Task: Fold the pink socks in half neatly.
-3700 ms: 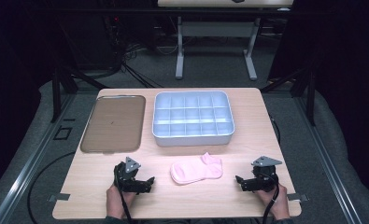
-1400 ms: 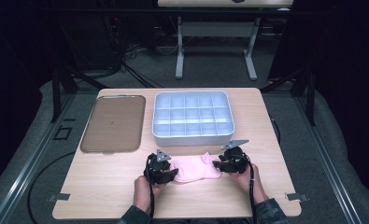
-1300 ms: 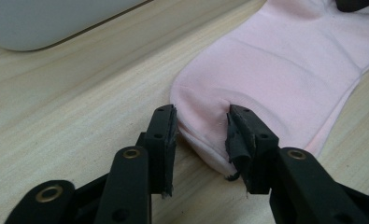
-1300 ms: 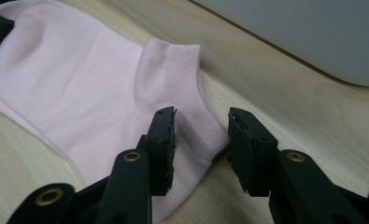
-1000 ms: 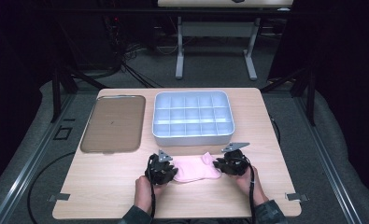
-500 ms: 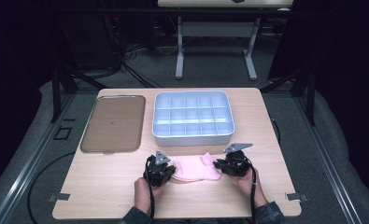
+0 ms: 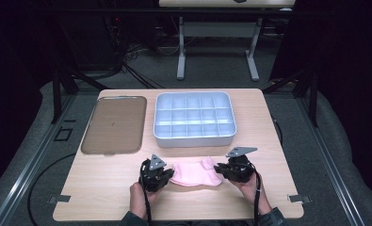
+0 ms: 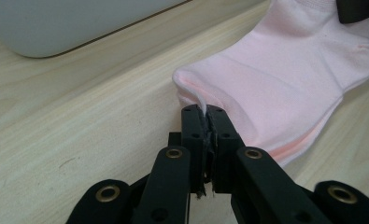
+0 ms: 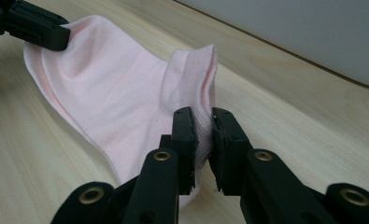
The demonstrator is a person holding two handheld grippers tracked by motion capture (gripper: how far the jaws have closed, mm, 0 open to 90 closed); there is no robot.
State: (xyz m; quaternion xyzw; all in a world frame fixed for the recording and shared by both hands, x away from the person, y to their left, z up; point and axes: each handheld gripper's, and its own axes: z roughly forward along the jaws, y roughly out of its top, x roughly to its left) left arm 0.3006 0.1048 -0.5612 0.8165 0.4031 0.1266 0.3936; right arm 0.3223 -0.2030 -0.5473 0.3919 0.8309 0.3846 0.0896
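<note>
On the table's near edge, pale pink sock (image 7: 195,172), flat, both grippers' fingers (image 8: 194,135) pinching its ends.

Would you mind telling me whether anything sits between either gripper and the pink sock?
Nothing visible does. The left gripper is shut on the toe end of the pink sock, and the right gripper is shut on its cuff.

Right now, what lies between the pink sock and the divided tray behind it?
A bare strip of table separates the pink sock from the divided tray, seen in the high view.
</note>
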